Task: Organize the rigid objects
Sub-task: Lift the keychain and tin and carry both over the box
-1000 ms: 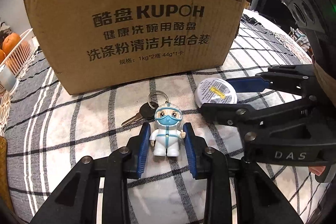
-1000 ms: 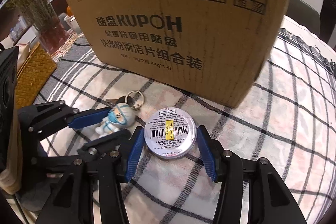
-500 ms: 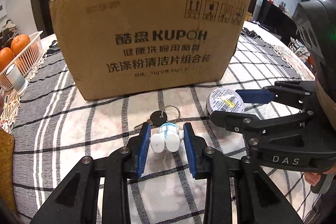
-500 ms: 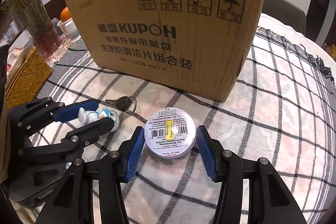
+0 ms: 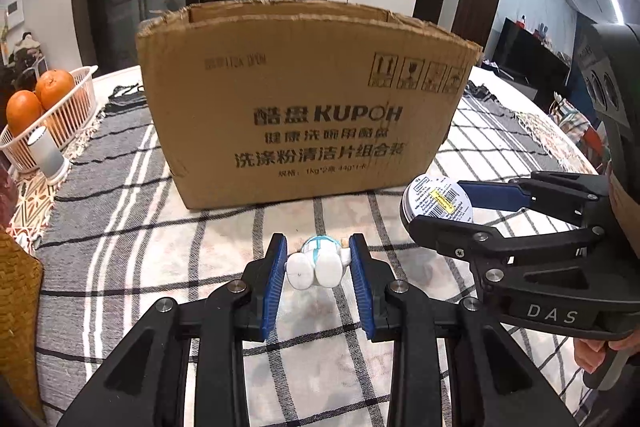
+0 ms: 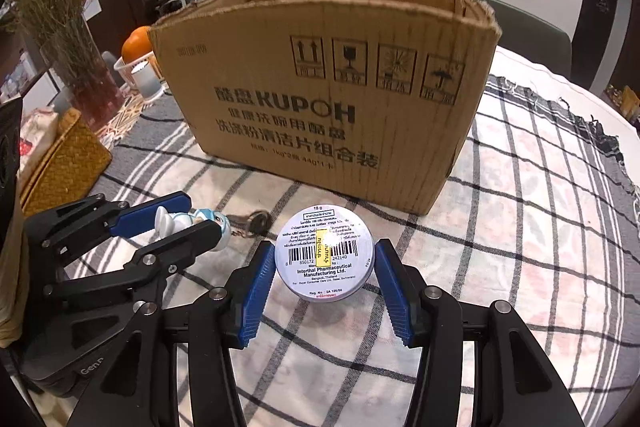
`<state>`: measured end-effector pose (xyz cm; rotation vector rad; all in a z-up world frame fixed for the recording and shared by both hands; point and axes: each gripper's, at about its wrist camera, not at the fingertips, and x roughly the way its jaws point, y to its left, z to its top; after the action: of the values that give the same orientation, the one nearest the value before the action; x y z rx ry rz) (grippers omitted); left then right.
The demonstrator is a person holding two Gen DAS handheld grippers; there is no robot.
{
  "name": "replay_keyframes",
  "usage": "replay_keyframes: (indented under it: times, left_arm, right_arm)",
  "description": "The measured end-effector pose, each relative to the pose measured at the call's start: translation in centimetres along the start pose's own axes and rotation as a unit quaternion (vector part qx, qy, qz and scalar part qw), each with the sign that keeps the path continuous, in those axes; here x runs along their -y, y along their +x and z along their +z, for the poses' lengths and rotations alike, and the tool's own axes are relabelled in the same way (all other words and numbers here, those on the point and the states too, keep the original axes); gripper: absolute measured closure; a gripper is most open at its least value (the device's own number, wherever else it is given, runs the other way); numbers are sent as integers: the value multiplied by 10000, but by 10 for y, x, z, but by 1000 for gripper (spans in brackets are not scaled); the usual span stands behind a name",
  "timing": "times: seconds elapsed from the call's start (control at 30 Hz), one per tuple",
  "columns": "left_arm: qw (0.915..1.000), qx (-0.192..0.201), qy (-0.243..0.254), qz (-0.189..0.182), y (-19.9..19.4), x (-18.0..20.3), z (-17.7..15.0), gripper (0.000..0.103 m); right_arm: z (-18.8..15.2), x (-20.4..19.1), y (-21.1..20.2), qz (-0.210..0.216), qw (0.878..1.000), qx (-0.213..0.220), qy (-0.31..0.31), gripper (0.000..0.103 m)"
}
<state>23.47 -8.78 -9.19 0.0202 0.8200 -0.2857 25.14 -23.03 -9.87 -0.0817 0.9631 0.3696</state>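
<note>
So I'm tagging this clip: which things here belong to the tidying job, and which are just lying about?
Part of the job:
- toy figure keyring, held in the left gripper
- round tin, held in the right gripper
- cardboard box

Lying about:
- basket of oranges
- vase of dried flowers
- woven box

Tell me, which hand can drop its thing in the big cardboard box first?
Probably the right. Its gripper holds the round tin close to the cardboard box. The left gripper holds the toy figure farther back, with a key dangling below that might snag. It's close, though.
</note>
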Motion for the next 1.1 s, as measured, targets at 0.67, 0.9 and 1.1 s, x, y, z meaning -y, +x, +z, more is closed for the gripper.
replay_keyframes:
  times: [0.67,0.9,1.1]
  left_arm:
    - [9976,686,39,-1,-54,-9,38,71]
    - [9954,954,61,12,-72,-12,55,71]
    - [9936,1129,88,29,-83,-15,68,71]
  right_arm:
    - [27,-16,-50,-171,9970,708,243,51]
    - [39,-21,-71,-200,9940,1033,297,51]
    - [49,-23,-83,-208,9913,1252,354,51]
